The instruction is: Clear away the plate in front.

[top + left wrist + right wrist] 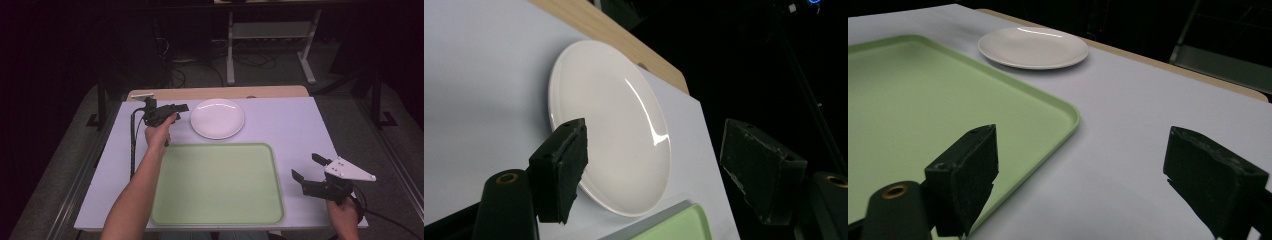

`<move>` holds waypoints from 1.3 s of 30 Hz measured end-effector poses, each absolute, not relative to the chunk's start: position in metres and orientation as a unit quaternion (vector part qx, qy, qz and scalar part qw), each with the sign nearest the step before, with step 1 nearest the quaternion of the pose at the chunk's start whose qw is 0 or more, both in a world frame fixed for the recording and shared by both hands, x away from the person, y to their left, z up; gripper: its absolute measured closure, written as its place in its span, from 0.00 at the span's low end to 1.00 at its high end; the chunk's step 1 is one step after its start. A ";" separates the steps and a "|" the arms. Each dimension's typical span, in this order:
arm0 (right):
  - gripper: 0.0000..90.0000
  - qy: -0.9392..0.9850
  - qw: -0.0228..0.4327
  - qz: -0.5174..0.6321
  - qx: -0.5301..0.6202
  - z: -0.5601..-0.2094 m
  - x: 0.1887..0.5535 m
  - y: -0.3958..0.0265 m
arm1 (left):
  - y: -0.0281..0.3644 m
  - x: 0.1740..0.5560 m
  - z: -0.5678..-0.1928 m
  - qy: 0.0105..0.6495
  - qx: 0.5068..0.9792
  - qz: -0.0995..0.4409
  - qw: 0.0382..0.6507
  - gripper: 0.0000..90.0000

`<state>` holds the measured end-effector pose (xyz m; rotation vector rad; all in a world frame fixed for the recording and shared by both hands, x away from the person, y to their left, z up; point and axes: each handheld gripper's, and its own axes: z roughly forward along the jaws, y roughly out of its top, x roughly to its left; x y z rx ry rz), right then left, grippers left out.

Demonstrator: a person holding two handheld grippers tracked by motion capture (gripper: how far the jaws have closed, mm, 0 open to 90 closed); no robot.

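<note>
Left gripper (181, 111) is held just beside the white plate's (217, 118) left rim, jaws spread wide, nothing pinched; the rim is framed between them in the left gripper view, likely lined up for an edge grip. Plate is flat on the table (295, 125), just beyond the empty green tray (217, 186). Right gripper (307, 169) is parked right of the tray, jaws spread, empty, presumably kept clear.
</note>
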<state>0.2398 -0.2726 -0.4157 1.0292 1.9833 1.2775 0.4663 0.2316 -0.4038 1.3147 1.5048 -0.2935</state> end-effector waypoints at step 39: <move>0.15 0.746 0.283 0.476 0.370 -0.413 0.239 -0.269 | 0.204 0.478 -0.463 0.695 0.535 -0.150 0.456 0.52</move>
